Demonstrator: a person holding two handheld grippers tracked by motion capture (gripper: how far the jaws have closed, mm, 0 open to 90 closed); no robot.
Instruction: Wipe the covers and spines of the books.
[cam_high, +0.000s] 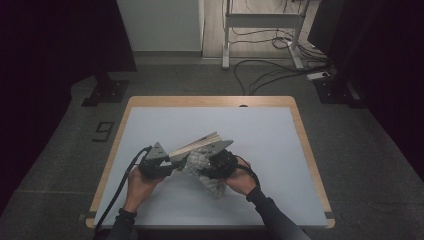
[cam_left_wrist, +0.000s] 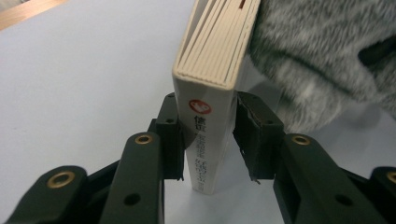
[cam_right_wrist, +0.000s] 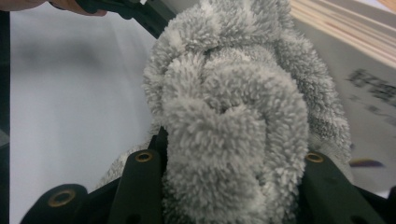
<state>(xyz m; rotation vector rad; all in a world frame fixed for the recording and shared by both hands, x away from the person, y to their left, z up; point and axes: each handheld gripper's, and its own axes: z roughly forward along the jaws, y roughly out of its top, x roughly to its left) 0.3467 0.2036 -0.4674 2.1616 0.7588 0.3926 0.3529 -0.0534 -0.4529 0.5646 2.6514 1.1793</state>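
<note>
A grey mat (cam_high: 280, 150) is covering the wooden-edged table (cam_high: 305, 145), and beyond the table, cables (cam_high: 265, 72) are trailing over the floor near a white metal frame (cam_high: 260, 20). On the mat, nothing is lying between the two grippers except what they hold. The left gripper (cam_left_wrist: 208, 140) is clamping a book (cam_left_wrist: 210, 88) by its spine, its jaws pressed to both covers, with the book standing on edge and slanting away toward the far right in the high view. The right gripper (cam_right_wrist: 231, 154) is squeezing a bunched grey fluffy cloth (cam_right_wrist: 233, 116) and holding it against the book's cover. The person's left hand (cam_high: 140, 182) and right hand (cam_high: 242, 180) are coming in from the near edge, forearms angling inward, grippers meeting near the table's middle.
</note>
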